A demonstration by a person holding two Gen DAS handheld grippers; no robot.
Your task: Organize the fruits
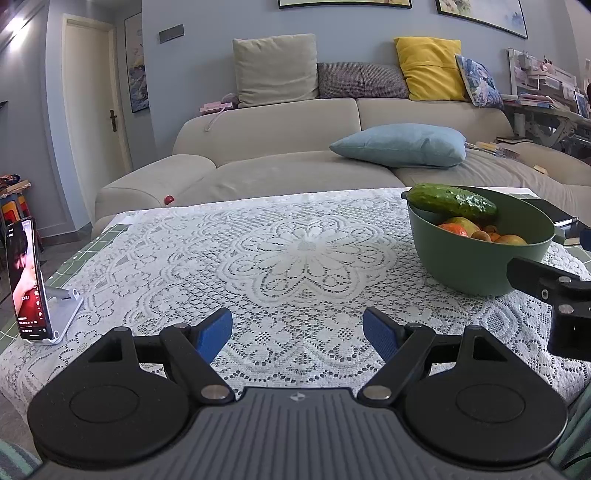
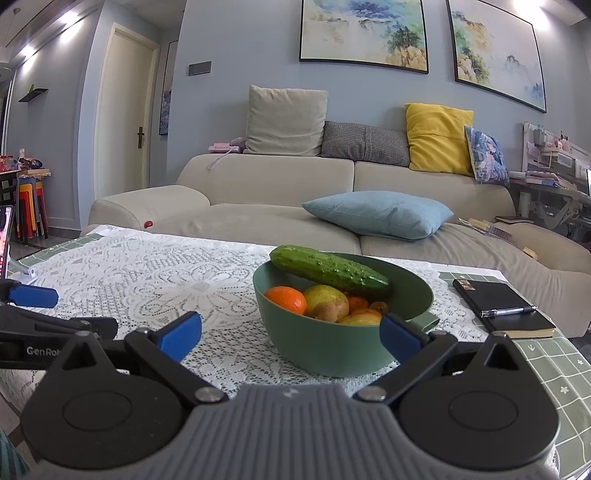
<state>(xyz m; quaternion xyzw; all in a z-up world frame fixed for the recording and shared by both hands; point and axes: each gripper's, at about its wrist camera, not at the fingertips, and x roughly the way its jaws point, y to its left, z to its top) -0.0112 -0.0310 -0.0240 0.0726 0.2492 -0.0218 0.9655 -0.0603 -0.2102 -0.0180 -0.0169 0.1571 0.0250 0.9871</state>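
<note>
Lace tablecloth [image 2: 147,273]: notebook [image 2: 502,306] beside bowl [image 2: 332,347]

Room was evenly bright; ceiling lights [image 2: 68,16] glared upper left; strong fisheye bending at edges; focus sharp, shadows soft.

One cucumber [image 2: 328,268], one bowl [image 2: 332,347], perhaps six fruits.

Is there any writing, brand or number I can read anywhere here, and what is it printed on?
"GenRob", cut off by the right gripper's body: on the left gripper arm, in the right wrist view.
Phone screen: lines of small text, too blurred to read.
Small emblem on the right gripper body: a mark, no letters.
Notebook cover: a small picture, no readable words.
Nothing readable on the bowl or paintings.
</note>
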